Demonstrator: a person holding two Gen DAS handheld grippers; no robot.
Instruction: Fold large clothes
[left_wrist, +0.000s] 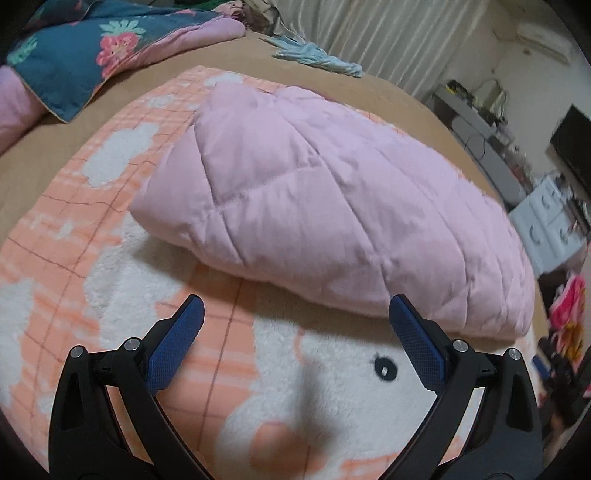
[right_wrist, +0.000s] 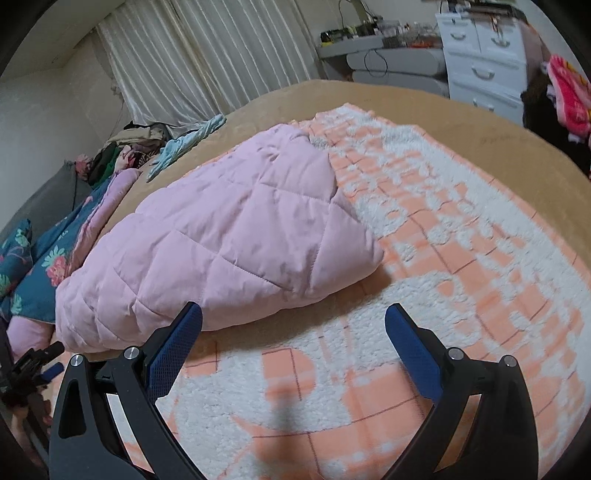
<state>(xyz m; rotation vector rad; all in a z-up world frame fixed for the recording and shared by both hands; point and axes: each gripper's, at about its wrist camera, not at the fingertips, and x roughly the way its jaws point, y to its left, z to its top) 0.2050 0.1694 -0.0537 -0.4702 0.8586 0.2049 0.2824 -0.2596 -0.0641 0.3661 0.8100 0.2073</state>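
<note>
Both tools stand wide open and empty: the left tool (left_wrist: 295, 314) and the right tool (right_wrist: 293, 321) each sit at the bottom of their frame, blue pads spread apart, holding nothing and touching no cloth.

Largest in view is the bed (left_wrist: 388, 92) with its tan cover, filling the middle of both frames. On it lies a peach-and-white fleece blanket (left_wrist: 110, 229), spread flat. On the blanket, in the centre of each frame, rests the pink quilted comforter (left_wrist: 314, 206), bundled into a thick, rounded fold rather than a neat one. A floral teal quilt (left_wrist: 92, 48) is at the upper left of the left view, and a small light-blue garment (left_wrist: 317, 55) lies near the top.

My judgement of the risk: the comforter is puffy and slippery-looking, so a shallow pinch could catch only the top layer and let the fold spring open. A low pinch could also snag the fleece beneath and drag it along.
</note>
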